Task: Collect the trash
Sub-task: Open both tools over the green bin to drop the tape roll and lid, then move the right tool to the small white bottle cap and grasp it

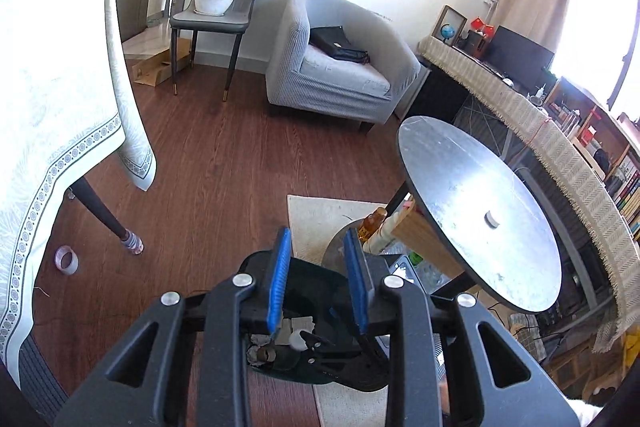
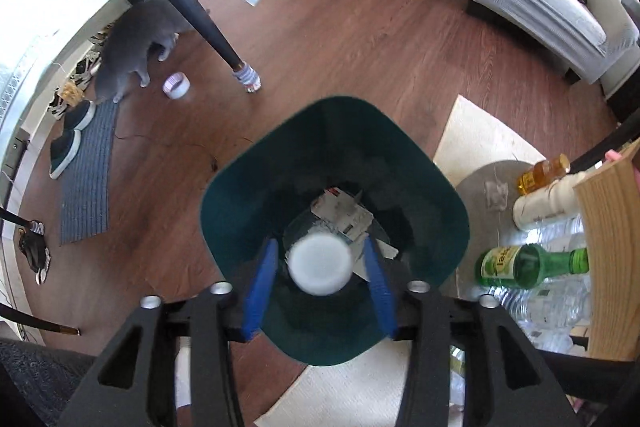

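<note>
A dark green waste bin [image 2: 240, 187] stands on the wooden floor, with paper scraps [image 2: 340, 211] at its bottom. My right gripper [image 2: 320, 243] points down into the bin's mouth. A blurred white round thing [image 2: 319, 264] sits between its blue pads [image 2: 260, 287], and a gap shows on both sides of it, so the gripper is open. In the left wrist view the same bin [image 1: 308, 283] lies below my left gripper [image 1: 317, 233], with crumpled trash [image 1: 292, 335] inside. The left gripper's pads [image 1: 278, 279] stand apart with nothing between them.
A round grey side table [image 1: 480, 211] stands to the right. Beside the bin lie an amber bottle [image 2: 542, 173], a white bottle [image 2: 540, 211] and a green bottle [image 2: 520, 265]. A tape roll [image 2: 176, 85], a table leg [image 2: 208, 11] and a grey cat [image 2: 132, 43] are at left.
</note>
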`<state>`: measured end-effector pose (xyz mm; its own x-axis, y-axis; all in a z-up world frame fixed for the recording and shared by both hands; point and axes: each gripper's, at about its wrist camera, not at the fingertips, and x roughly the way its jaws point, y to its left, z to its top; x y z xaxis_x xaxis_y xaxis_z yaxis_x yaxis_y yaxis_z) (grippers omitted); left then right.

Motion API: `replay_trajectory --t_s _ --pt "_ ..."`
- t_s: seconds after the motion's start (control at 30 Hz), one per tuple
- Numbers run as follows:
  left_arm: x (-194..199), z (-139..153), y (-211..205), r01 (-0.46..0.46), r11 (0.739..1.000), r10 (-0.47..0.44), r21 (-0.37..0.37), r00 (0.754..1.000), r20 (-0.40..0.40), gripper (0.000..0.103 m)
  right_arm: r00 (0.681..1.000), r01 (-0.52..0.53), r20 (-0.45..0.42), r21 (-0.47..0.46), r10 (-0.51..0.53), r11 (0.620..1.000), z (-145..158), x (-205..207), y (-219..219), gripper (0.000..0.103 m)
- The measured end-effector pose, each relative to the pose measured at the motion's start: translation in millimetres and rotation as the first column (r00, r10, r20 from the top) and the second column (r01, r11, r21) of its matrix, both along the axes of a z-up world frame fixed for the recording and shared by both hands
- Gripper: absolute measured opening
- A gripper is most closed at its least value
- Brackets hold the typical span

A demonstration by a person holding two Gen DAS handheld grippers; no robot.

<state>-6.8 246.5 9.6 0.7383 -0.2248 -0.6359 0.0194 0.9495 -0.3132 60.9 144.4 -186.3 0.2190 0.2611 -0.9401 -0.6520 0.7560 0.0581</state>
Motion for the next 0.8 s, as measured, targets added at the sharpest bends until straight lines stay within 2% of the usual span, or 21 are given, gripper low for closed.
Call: replay_trajectory --t_s 0.33,0.57,0.8 --pt "-4 12 -7 -0.006 1.000 0.005 0.009 1.000 0.025 0.029 1.000 -0.007 0.029 0.067 0.005 0.998 21 0 -14 0.052" --pt "-4 19 -8 -0.025 1.000 0.025 0.008 0.999 0.046 0.029 0.993 -0.048 0.112 0.164 0.030 0.985 65 -9 -24 0.052" --pt "-1 24 -16 -0.043 0.999 0.043 0.001 0.997 0.059 0.029 0.981 -0.036 0.195 0.226 -0.009 0.974 104 -10 -50 0.050"
